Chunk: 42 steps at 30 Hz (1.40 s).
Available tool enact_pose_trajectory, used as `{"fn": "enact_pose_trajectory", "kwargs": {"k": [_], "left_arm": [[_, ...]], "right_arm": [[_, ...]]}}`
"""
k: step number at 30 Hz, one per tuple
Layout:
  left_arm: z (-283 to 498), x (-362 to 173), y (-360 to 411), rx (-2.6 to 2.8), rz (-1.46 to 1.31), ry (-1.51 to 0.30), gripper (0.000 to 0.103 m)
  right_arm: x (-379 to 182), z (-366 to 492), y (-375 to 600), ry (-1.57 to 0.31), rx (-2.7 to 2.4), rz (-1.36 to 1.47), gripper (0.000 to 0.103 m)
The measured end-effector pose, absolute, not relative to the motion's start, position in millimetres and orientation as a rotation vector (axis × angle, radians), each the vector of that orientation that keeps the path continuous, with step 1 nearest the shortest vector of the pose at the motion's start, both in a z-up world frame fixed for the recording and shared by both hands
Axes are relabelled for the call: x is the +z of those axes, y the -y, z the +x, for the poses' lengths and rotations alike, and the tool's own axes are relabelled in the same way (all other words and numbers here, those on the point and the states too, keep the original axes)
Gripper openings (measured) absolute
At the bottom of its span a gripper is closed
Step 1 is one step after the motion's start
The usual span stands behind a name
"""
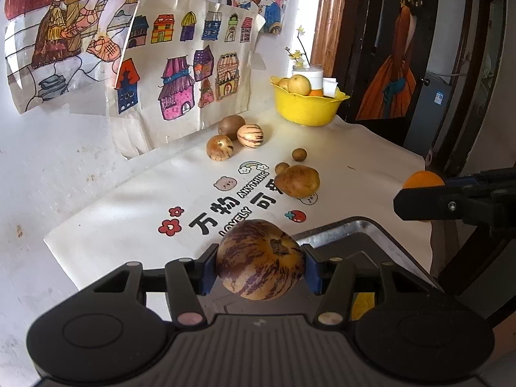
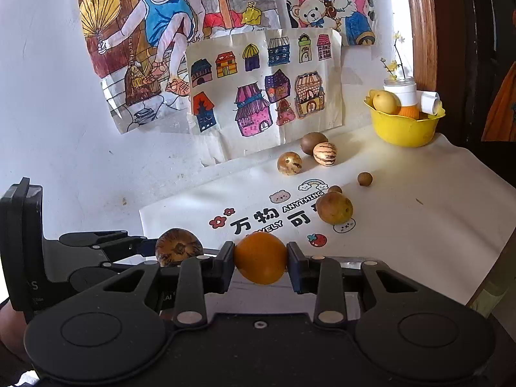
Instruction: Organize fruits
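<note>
Purple-striped and tan, a round melon-like fruit (image 1: 260, 259) sits pinched between the blue pads of the left gripper (image 1: 260, 271), its stem end turned toward the camera; the jaws press on its two sides and it hangs clear of the cloth below. The right gripper (image 2: 260, 259) has its jaws closed on a smooth orange (image 2: 260, 258), held the same way above the near edge of the worktop (image 2: 435, 225). In the right wrist view the left gripper shows at the left with its striped fruit beside the orange, near but apart. A white cloth (image 1: 129, 225) printed with flowers, a rainbow and black lettering covers the worktop. On it lie a large brown fruit (image 1: 297, 181) with a small brown one (image 1: 281, 167) touching its far side, another small round one (image 1: 299, 154) a little beyond, and a cluster of three near the wall: a brown kiwi-like fruit (image 1: 231, 126), a small striped fruit (image 1: 250, 135) and a tan one (image 1: 219, 148). At the far corner stands a yellow bowl (image 1: 306, 109) holding pale yellow fruit (image 1: 299, 84). Coloured drawings (image 1: 183, 74) hang on the wall behind.
</note>
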<state>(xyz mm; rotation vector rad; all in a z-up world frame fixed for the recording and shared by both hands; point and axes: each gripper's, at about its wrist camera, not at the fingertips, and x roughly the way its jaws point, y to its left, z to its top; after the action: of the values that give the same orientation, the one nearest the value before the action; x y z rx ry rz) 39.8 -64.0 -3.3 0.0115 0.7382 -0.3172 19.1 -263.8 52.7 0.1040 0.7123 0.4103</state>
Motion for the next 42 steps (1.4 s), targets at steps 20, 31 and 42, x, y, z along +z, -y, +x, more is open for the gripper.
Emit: {"fn": "enact_pose_trajectory", "kwargs": {"k": [20,31,42], "left_arm": [[40,-18,72,-0.335,0.018,-0.783,0.057],[50,-32,69,-0.322,0.006,-0.821,0.057],[62,-43,70,-0.316,-0.005,-0.847,0.057]], "right_arm": [[41,22,273,-0.732,0.383,0.131,0.036],[23,32,277,-0.772,0.370,0.160,0.036],[7,50,282,-0.806,0.358,0.161,0.036]]}}
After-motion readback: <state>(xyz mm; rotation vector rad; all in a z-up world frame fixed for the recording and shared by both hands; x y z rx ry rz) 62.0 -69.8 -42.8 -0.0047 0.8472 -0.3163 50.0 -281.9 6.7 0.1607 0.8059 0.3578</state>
